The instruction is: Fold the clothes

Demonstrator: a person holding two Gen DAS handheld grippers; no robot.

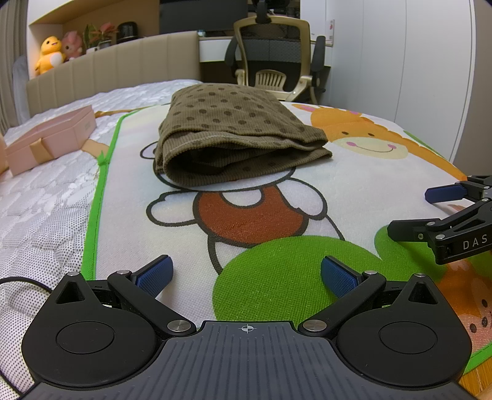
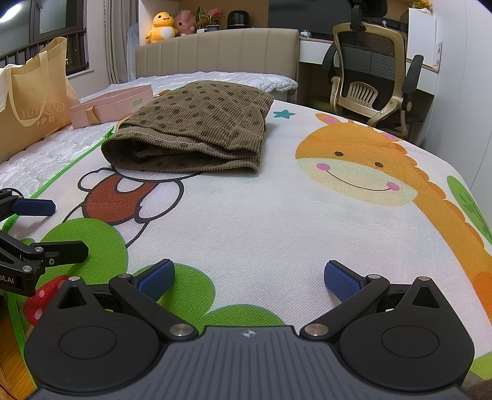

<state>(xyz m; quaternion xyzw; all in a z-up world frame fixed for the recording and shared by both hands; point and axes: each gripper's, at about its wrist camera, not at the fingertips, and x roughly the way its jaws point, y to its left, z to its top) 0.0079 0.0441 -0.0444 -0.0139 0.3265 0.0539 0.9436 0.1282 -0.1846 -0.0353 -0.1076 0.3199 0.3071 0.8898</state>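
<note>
Left wrist view: left gripper (image 1: 246, 277) wide apart, empty; folded garment (image 1: 236, 132) lies mid-mat (image 1: 353, 190), toward its left edge. Right wrist view alone shows tote bag (image 2: 33, 98); right gripper (image 2: 249, 278) also wide, empty.

A cartoon play mat (image 2: 276, 215) with a smiling giraffe covers the near bed, over a white quilted mattress (image 1: 40, 197). A pink gift box (image 1: 49, 138) lies on the mattress to the left, beside a tan tote bag (image 2: 33, 101). Far off, a yellow plush (image 2: 161, 26) and pink plush (image 2: 184, 22) sit above the beige headboard (image 2: 215, 52). An office chair (image 2: 372, 77) stands far right.
</note>
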